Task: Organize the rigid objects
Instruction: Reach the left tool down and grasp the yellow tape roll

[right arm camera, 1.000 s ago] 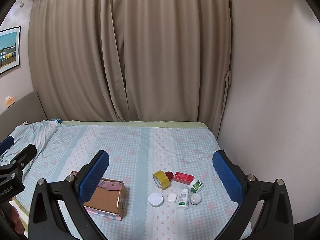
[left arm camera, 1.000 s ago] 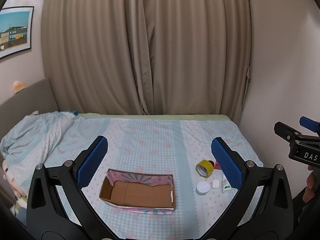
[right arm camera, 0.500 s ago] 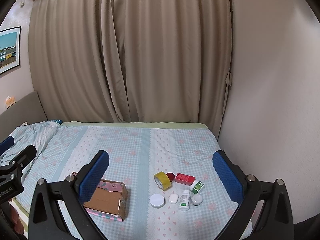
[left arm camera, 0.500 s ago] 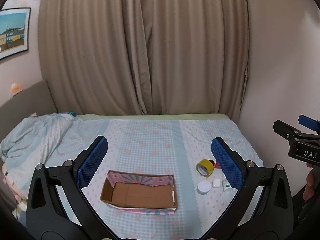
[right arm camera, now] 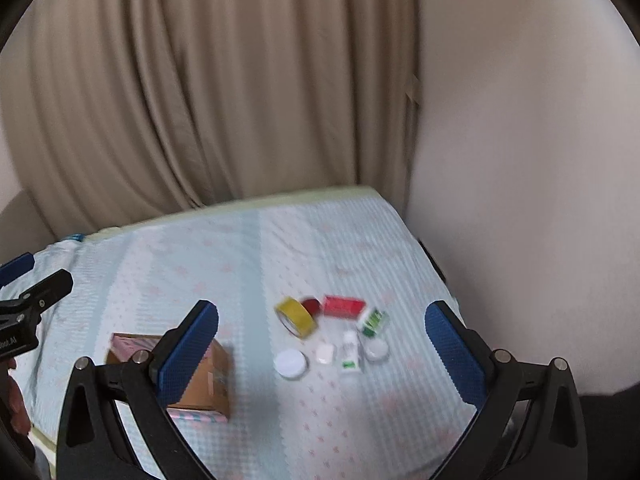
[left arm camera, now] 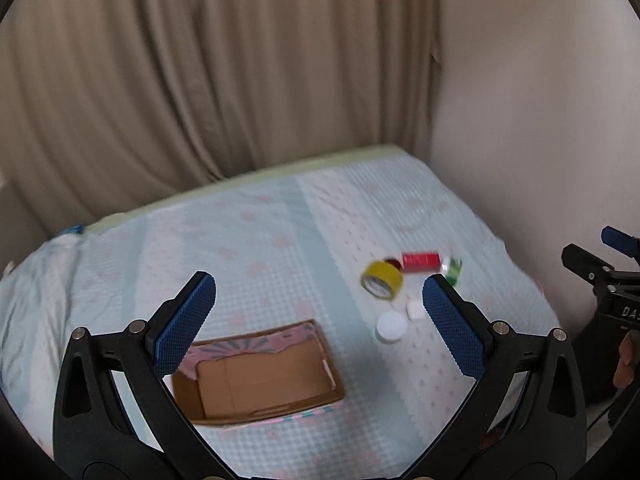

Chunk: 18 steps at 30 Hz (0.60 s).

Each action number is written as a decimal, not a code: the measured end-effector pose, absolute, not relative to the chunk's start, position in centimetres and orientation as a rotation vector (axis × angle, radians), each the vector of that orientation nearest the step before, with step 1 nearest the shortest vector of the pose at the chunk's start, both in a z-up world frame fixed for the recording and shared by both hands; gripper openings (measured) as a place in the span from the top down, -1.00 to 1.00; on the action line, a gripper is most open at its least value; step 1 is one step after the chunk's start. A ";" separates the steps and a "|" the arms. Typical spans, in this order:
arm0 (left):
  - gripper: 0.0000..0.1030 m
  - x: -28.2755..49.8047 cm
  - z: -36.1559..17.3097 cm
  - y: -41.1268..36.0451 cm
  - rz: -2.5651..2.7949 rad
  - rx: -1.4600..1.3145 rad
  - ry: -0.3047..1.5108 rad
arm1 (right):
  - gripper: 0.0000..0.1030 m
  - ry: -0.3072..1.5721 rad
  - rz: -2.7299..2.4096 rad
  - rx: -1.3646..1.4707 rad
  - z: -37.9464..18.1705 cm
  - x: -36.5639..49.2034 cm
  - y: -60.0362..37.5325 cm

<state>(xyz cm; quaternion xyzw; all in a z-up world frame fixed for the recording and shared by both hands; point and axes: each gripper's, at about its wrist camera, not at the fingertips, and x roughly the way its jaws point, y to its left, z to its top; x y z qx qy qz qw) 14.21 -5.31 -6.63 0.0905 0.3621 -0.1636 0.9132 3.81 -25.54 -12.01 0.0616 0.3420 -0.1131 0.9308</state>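
Note:
An open cardboard box (left arm camera: 256, 376) with a pink patterned rim lies on the bed; it also shows in the right wrist view (right arm camera: 200, 376). To its right sits a cluster of small items: a yellow tape roll (right arm camera: 297, 317), a red box (right arm camera: 343, 305), a white round lid (right arm camera: 291, 363), a white bottle (right arm camera: 350, 354), a green-and-white item (right arm camera: 374, 322) and a small white jar (right arm camera: 377, 350). My left gripper (left arm camera: 316, 320) is open and empty, held above the box. My right gripper (right arm camera: 320, 344) is open and empty, above the cluster.
The bed (left arm camera: 280, 232) has a light blue checked sheet with pink flowers. Beige curtains (left arm camera: 200, 60) hang behind it and a plain wall (left arm camera: 540, 100) borders its right side. A crumpled quilt (left arm camera: 24, 292) lies at the left.
Both grippers have moved forward and tilted, so the views are blurred and rotated. The box and the items appear larger and closer. Nothing was taken hold of.

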 end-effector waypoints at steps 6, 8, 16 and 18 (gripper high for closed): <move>-0.99 21.4 -12.0 -11.5 -0.491 0.287 0.869 | -0.99 0.829 -0.311 0.230 -17.3 6.5 -30.4; -0.99 23.7 -14.1 -13.9 -0.529 0.321 0.908 | -0.99 0.872 -0.343 0.274 -19.4 7.9 -32.6; -0.99 31.6 -25.2 -22.7 -0.680 0.486 1.126 | -0.99 1.034 -0.430 0.442 -28.0 13.6 -39.1; -0.99 33.2 -28.6 -24.8 -0.696 0.544 1.177 | -0.99 1.077 -0.462 0.469 -30.4 14.8 -40.3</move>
